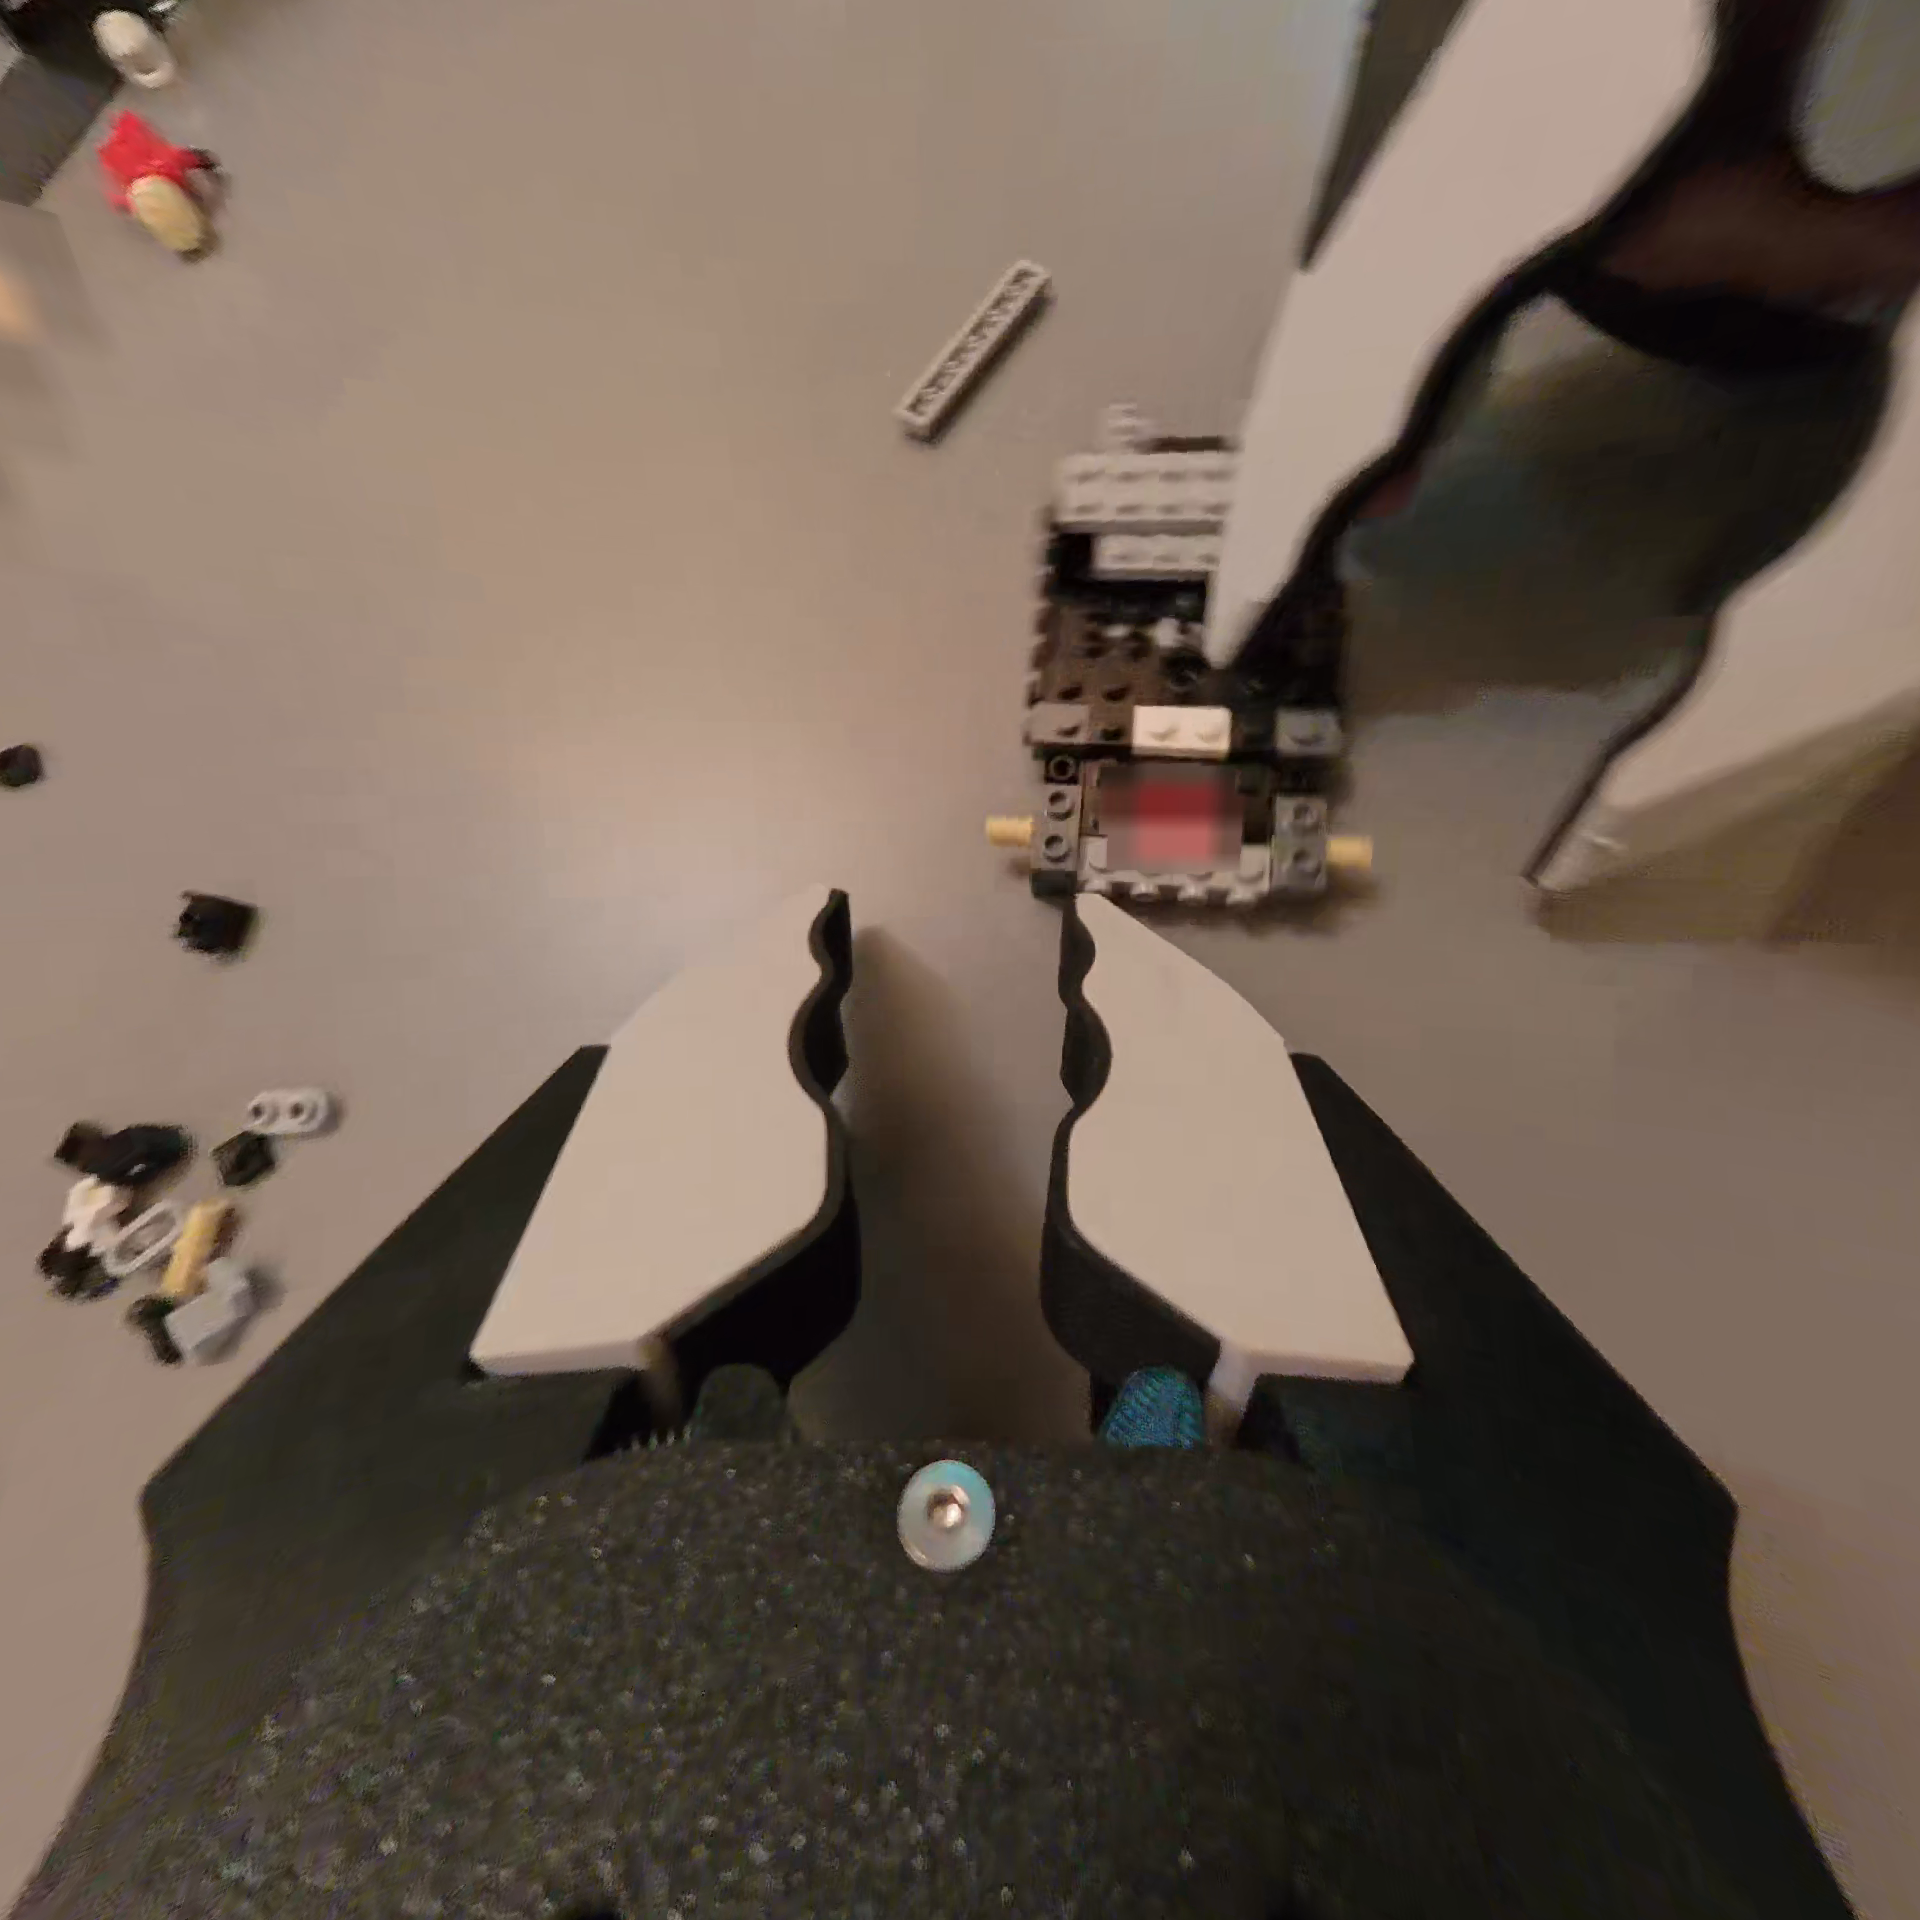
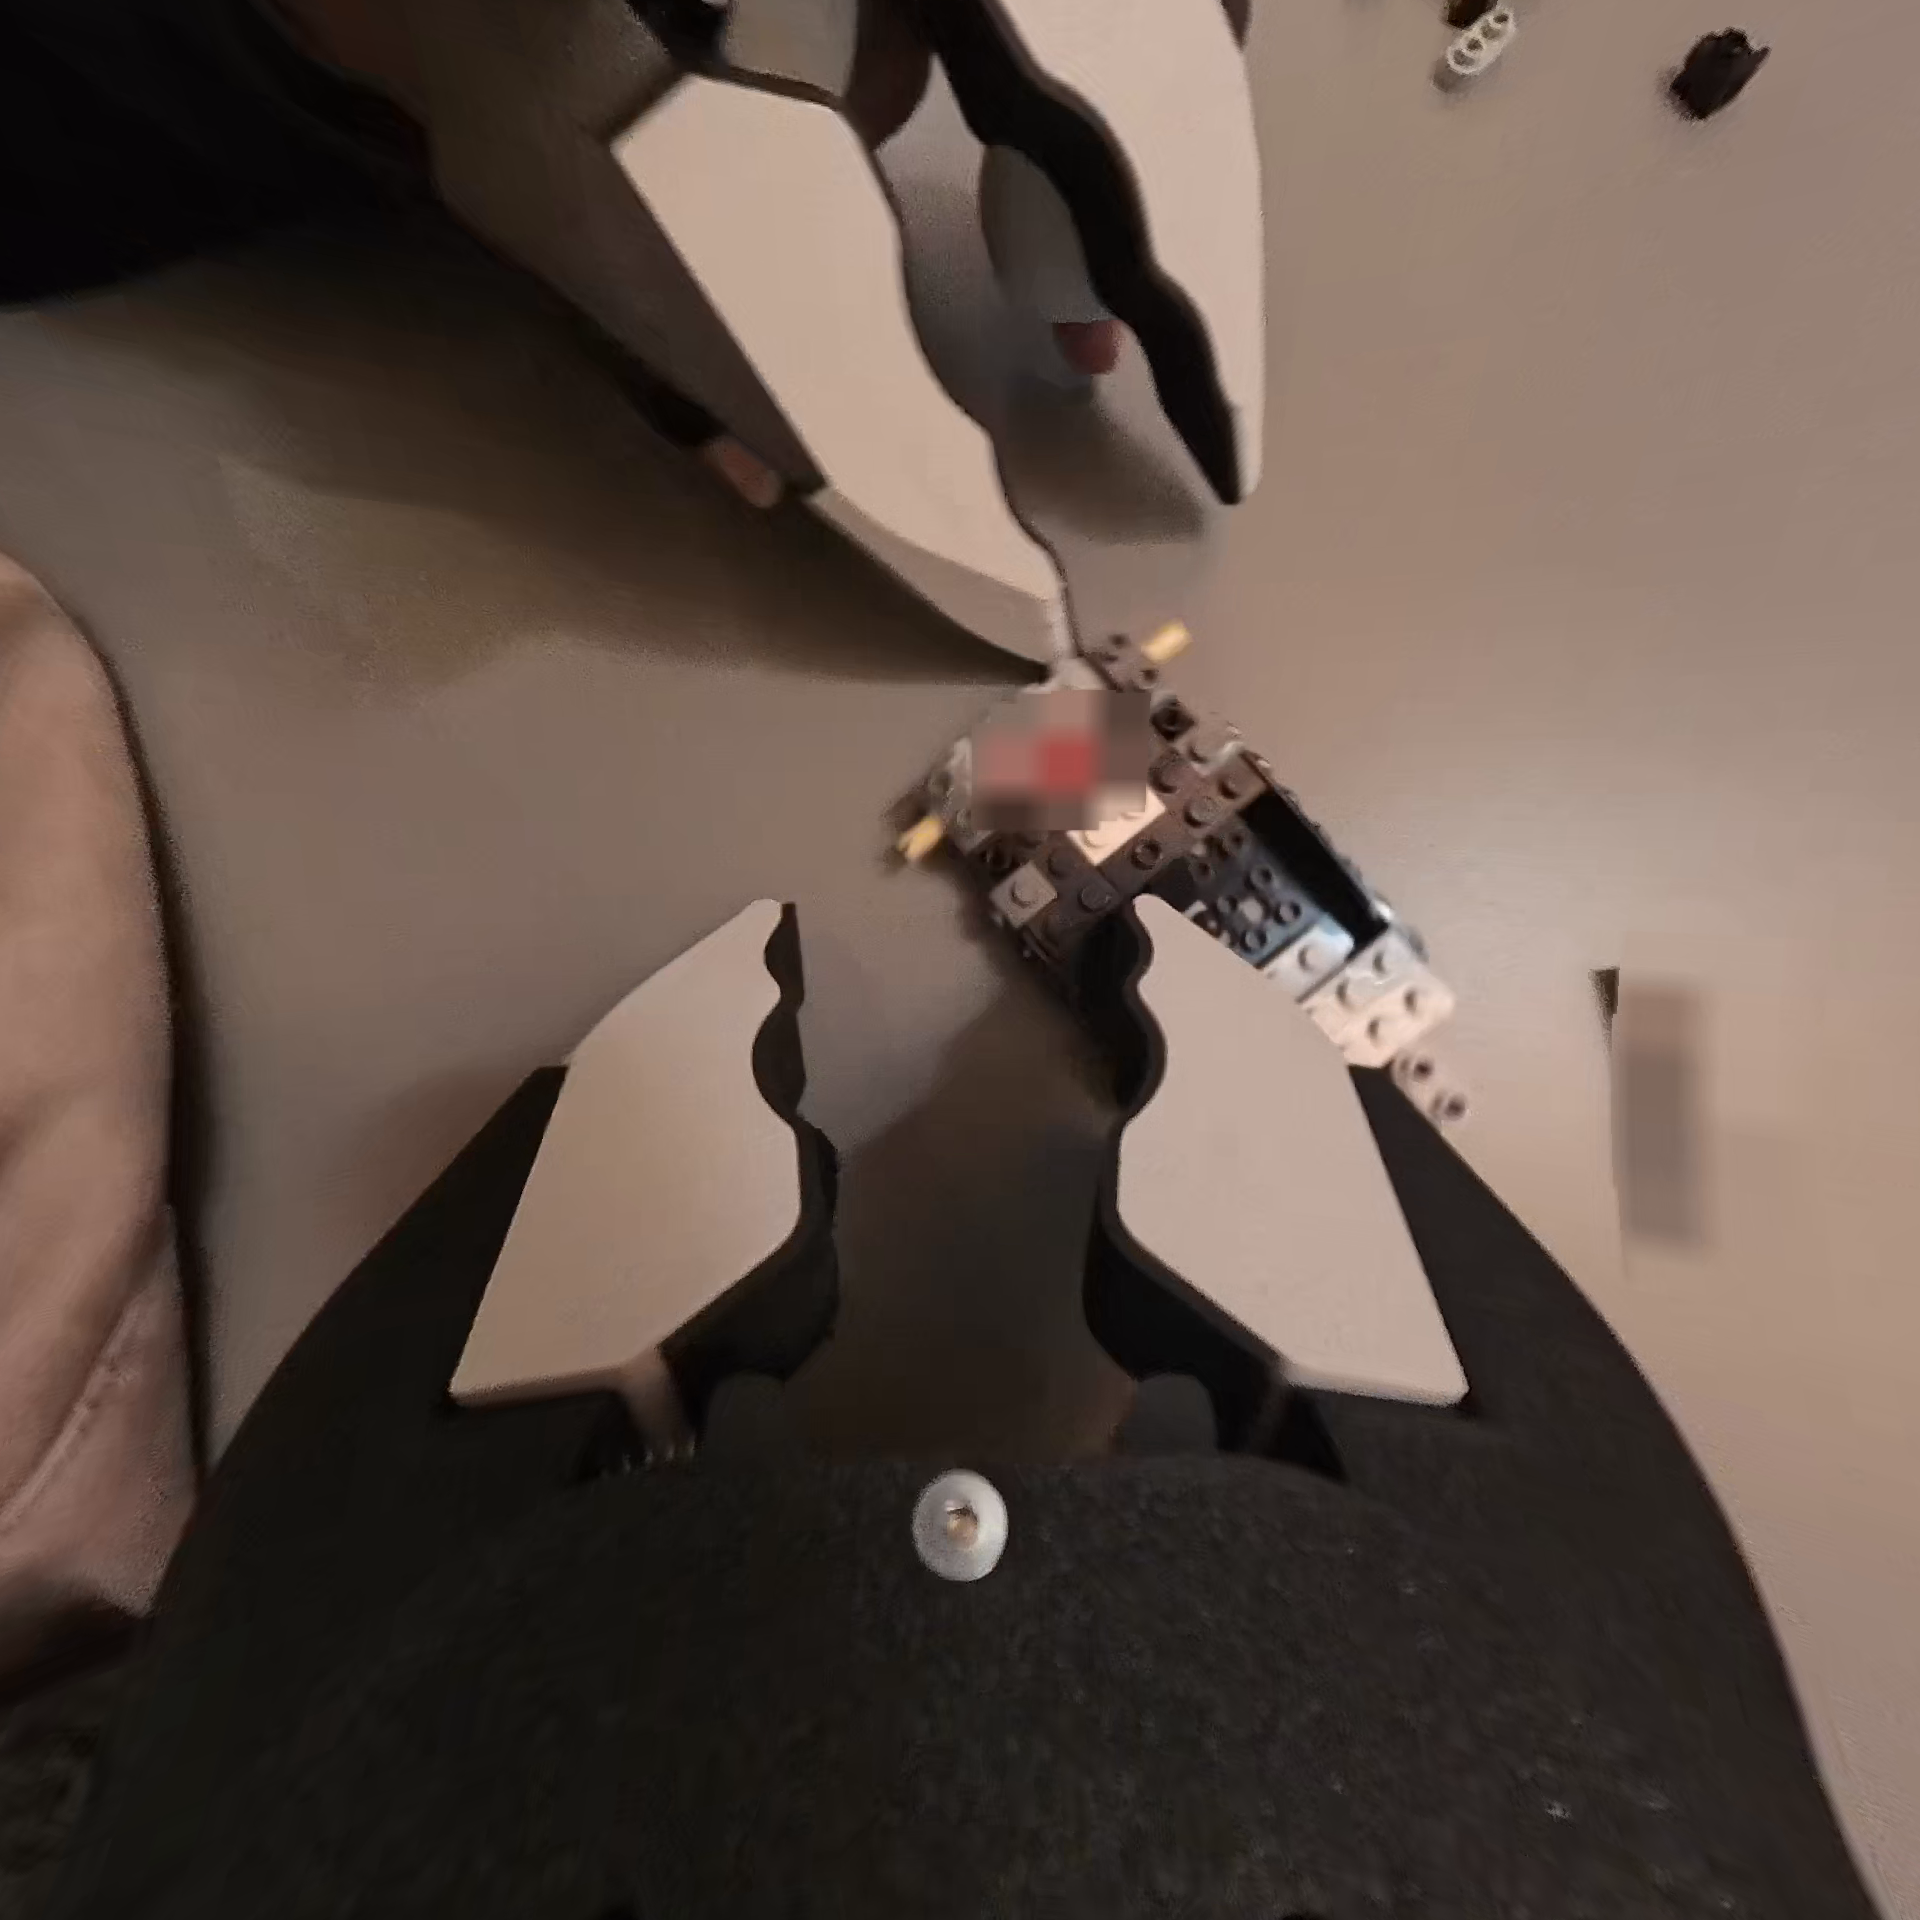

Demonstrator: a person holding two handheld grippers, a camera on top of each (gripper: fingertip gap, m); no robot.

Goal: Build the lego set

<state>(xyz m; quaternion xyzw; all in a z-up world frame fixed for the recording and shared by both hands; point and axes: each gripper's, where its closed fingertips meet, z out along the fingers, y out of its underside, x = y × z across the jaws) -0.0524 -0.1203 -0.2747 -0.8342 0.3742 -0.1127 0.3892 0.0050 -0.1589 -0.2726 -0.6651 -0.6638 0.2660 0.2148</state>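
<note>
- No legible writing; a blurred patch covers part of the model (image 1: pixel 1179 665).
- Model lies on the table (image 1: pixel 623 520), long axis running away from the left gripper (image 1: pixel 956 925).
- Both grippers are released, empty; the right gripper (image 2: pixel 961 914) is beside the model.

Counted: one part-built lego model (image 1: pixel 1179 717), one long grey beam (image 1: pixel 975 351). Also two grippers, one red figure (image 1: pixel 156 177).

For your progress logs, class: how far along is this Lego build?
Done: a black-and-grey chassis stands assembled, tan axle pins sticking out both sides. In hand: nothing; the left gripper and right gripper are open beside it. Left: the long grey plate and the loose pieces remain unattached.
</note>
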